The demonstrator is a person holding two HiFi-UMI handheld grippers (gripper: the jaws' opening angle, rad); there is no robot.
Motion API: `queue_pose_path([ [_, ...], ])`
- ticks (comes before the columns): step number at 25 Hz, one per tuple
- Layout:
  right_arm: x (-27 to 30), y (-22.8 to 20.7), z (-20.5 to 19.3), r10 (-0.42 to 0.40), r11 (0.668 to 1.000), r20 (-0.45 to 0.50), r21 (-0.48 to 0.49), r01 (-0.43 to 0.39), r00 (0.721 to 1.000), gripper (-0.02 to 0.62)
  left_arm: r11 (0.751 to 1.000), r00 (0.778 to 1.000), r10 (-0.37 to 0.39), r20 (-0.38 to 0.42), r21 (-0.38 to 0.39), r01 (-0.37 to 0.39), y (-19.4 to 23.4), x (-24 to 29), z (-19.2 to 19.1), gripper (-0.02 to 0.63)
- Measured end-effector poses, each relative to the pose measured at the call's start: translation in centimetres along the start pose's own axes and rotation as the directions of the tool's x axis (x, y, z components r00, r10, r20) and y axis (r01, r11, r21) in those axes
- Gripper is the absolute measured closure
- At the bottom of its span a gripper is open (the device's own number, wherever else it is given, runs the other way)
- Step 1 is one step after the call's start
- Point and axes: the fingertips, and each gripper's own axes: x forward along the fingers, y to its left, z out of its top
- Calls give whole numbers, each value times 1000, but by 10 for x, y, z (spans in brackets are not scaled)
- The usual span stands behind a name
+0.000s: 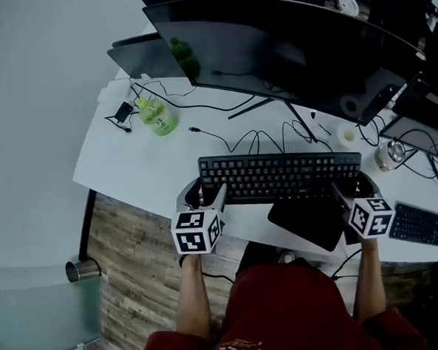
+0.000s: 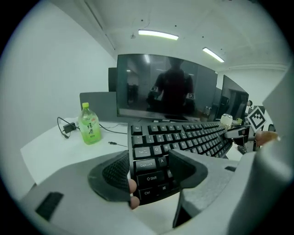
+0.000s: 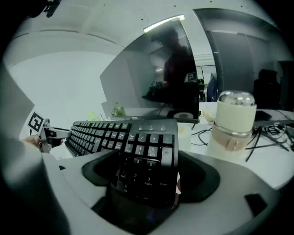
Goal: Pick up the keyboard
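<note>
The black keyboard [image 1: 278,176] lies crosswise in front of me over the white desk [image 1: 141,171], below the big monitor [image 1: 285,48]. My left gripper [image 1: 203,196] is shut on its left end, with the Shift and Ctrl keys between the jaws [image 2: 149,176]. My right gripper [image 1: 346,189] is shut on the number-pad end [image 3: 147,183]. In each gripper view the keyboard [image 2: 193,135] [image 3: 115,131] stretches away to the other gripper's marker cube. Whether it has left the desk, I cannot tell.
A black mouse pad [image 1: 307,221] lies just in front of the keyboard. A green drink bottle [image 1: 158,115] [image 2: 90,125] and loose cables [image 1: 254,139] sit behind it. A white jar [image 3: 234,121] stands to the right, and a second keyboard [image 1: 420,225] farther right.
</note>
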Motion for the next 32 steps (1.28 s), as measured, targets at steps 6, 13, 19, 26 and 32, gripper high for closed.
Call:
queue_pose_path([
  [6,-34,2,33,9,999,116,-33,-5,993,193,999,991,31,132,22,-34,-16,-34,35,331],
  [13,-65,6,88,25,996,255,-94,0,967,193,997,962,49,268,45,-63,-28,-67,83,330],
  [19,-96,13,118,37,991,357,-130,10,934,193,994,922,54,383,67,-86,-38,-97,111,330],
  [26,-147,16,152,63,982,475,-187,31,878,193,991,868,59,493,72,-109,-61,-140,138,330],
  [32,-170,37,171,79,975,555,-216,52,828,193,988,819,55,572,86,-126,-55,-169,156,330],
])
